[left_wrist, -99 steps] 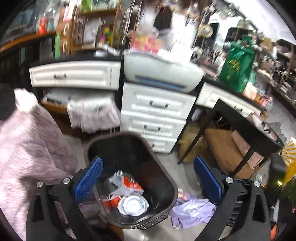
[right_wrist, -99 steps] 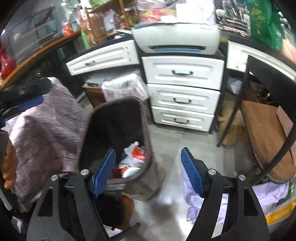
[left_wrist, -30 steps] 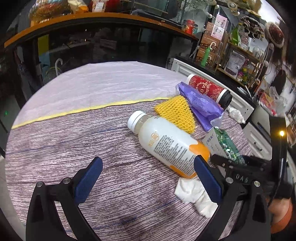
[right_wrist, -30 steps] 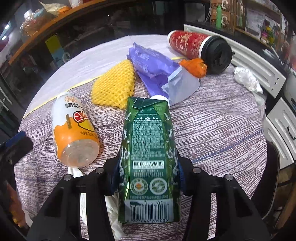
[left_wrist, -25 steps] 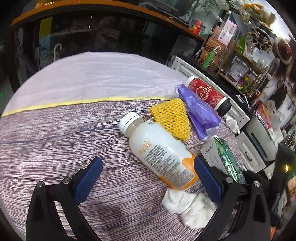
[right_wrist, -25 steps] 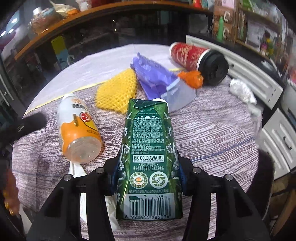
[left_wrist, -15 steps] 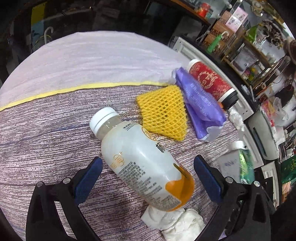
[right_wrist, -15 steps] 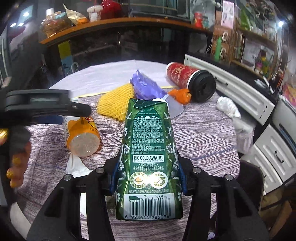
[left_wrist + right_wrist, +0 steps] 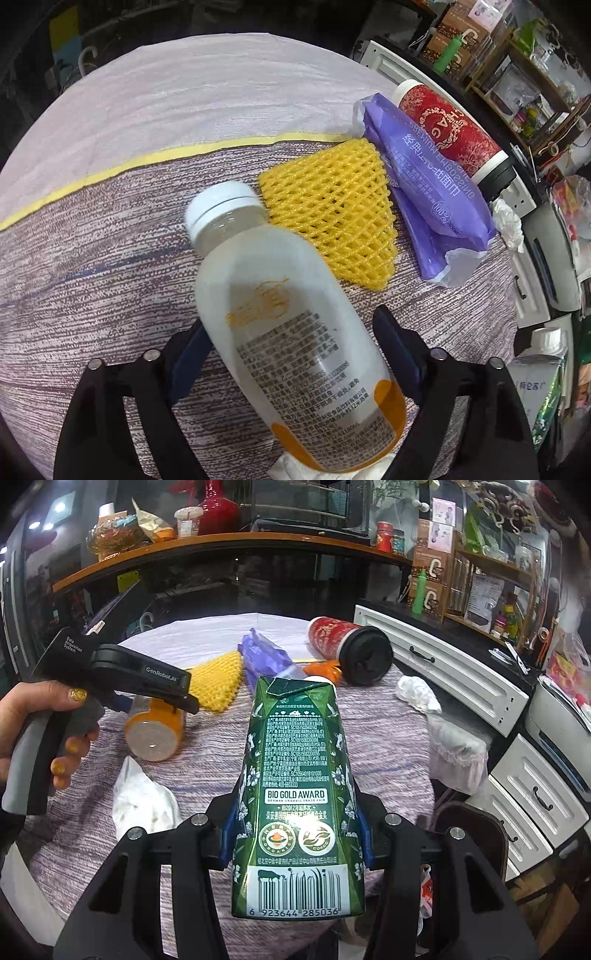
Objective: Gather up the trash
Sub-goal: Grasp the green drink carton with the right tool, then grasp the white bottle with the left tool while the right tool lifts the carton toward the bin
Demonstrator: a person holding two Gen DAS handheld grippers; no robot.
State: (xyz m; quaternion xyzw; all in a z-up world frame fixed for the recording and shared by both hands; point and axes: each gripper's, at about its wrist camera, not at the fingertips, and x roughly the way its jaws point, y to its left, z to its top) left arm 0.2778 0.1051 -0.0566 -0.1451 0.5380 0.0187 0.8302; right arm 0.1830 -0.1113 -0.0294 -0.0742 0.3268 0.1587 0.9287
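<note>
Left gripper (image 9: 291,354): black skeletal frame with cut-out openings, silver screw heads at the finger joints, dark blue ribbed pads (image 9: 186,360). Right gripper (image 9: 293,834): same black frame, silver screws, blue pads. Left unit's housing is black with white lettering "GenRobot.AI" and "Data Acquisition System"; grey handle. Left hand (image 9: 40,731): nails painted glittery gold.

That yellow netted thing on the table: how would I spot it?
Find the round table with its purple woven cloth. Between the white-capped drink bottle and the purple wrapper lies the yellow foam net sleeve. Only it has an open lattice.
</note>
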